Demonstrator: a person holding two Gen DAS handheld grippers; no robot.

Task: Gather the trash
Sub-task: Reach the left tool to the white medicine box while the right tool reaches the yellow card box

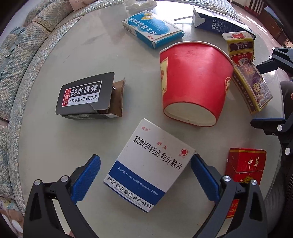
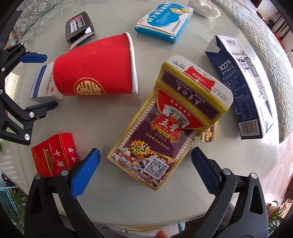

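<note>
Trash lies scattered over the round glass table [image 1: 45,146]. Left gripper [image 1: 145,164] hangs with its blue fingers wide apart on either side of a white-and-blue medicine box [image 1: 148,164], holding nothing. Just beyond that box a red paper cup [image 1: 194,82] lies on its side, with a black carton [image 1: 82,97] far left and a red cigarette pack [image 1: 245,164] near right. Right gripper [image 2: 145,158] is likewise spread around the near end of a playing-card box [image 2: 161,131], whose flap stands open. A blue milk carton [image 2: 243,87] lies to its right, a light-blue medicine box [image 2: 164,20] and crumpled tissue [image 2: 205,8] at the far edge.
</note>
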